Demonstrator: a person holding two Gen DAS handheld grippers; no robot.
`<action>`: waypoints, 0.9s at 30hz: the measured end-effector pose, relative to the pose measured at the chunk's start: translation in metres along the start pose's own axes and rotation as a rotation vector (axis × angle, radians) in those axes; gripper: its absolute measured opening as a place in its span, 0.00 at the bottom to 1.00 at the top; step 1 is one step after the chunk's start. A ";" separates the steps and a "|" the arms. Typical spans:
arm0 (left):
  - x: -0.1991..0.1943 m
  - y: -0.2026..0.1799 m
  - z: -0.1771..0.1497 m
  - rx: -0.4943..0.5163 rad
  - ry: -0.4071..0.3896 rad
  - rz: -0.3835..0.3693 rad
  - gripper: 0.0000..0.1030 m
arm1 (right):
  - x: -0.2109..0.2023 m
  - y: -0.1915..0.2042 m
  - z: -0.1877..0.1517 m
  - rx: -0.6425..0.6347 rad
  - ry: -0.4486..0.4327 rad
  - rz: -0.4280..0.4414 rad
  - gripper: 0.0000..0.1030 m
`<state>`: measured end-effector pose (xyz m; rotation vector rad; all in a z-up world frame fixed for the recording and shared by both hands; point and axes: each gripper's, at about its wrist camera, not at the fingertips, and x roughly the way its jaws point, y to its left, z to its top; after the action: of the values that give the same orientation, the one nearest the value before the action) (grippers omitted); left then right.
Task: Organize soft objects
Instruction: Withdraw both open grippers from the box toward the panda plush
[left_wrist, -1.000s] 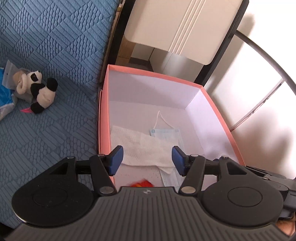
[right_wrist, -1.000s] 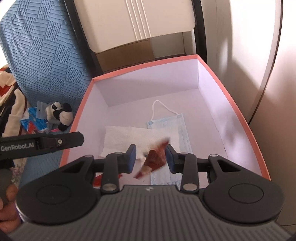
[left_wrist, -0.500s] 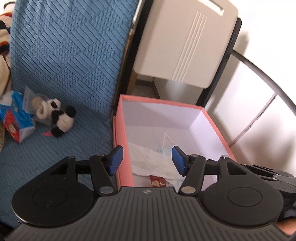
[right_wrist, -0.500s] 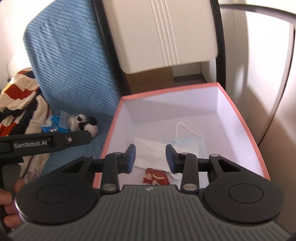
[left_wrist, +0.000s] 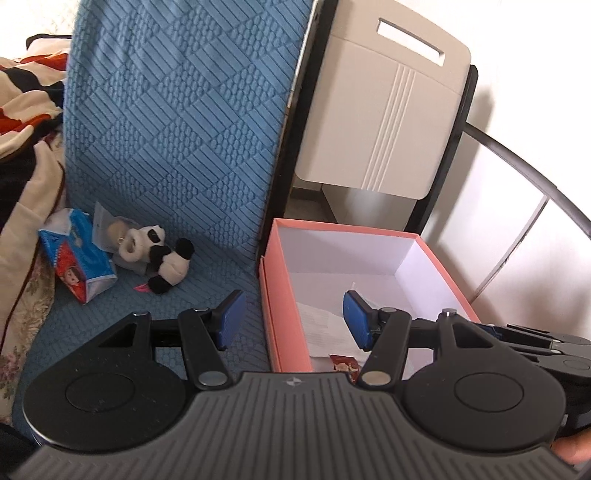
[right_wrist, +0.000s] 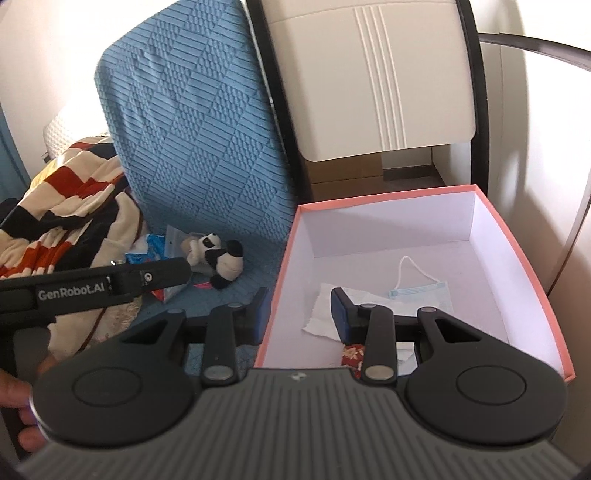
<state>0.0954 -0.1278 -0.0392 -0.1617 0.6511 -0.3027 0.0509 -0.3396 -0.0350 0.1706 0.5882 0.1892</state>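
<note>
Left gripper (left_wrist: 291, 317): fingers spread wide with nothing between them; one blue pad hangs over the blue cover, the other over the box, straddling its near-left wall.
Right gripper (right_wrist: 299, 314): fingers parted by a moderate gap, empty; left pad outside the box wall, right pad above the white cloth.
Box (right_wrist: 517, 236): salmon-pink outside, white inside, open top; stands at the right of the blue cover, touching its edge.
White cloth (right_wrist: 325, 310): lies flat on the box floor, toward 8 o'clock of the interior.
Face mask (right_wrist: 424, 291): pale blue, with a white ear loop curling toward 12 o'clock; on the box floor just at 3 o'clock of the cloth, overlapping its edge.
Red patterned item (right_wrist: 352, 350): small, red with light marks, on the box floor at 6 o'clock of the cloth, partly hidden behind the right gripper's linkage.
Panda plush (left_wrist: 162, 258): black and white, lying on its side on the blue cover, well outside the box at about 9 o'clock of it.
Tissue pack (left_wrist: 79, 262): blue and red, just at 9 o'clock of the panda, touching a clear packet that lies between them.
Blue cover (left_wrist: 177, 122): quilted, rising behind the panda toward 12 o'clock.
Striped blanket (right_wrist: 62, 206): cream, red and black, heaped at 9 o'clock of the cover.
Hand (right_wrist: 22, 406): grips the left gripper's handle at the far left edge of the right wrist view.
</note>
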 end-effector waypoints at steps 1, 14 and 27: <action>-0.002 0.002 -0.001 0.000 -0.002 0.002 0.62 | -0.001 0.002 -0.001 -0.004 0.000 0.002 0.38; -0.023 0.040 -0.011 -0.038 -0.026 0.036 0.62 | 0.004 0.038 -0.021 -0.031 0.027 0.038 0.38; -0.031 0.080 -0.025 -0.073 -0.013 0.078 0.62 | 0.020 0.067 -0.038 -0.044 0.051 0.087 0.38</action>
<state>0.0746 -0.0440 -0.0604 -0.2075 0.6546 -0.2031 0.0366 -0.2661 -0.0626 0.1494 0.6272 0.2908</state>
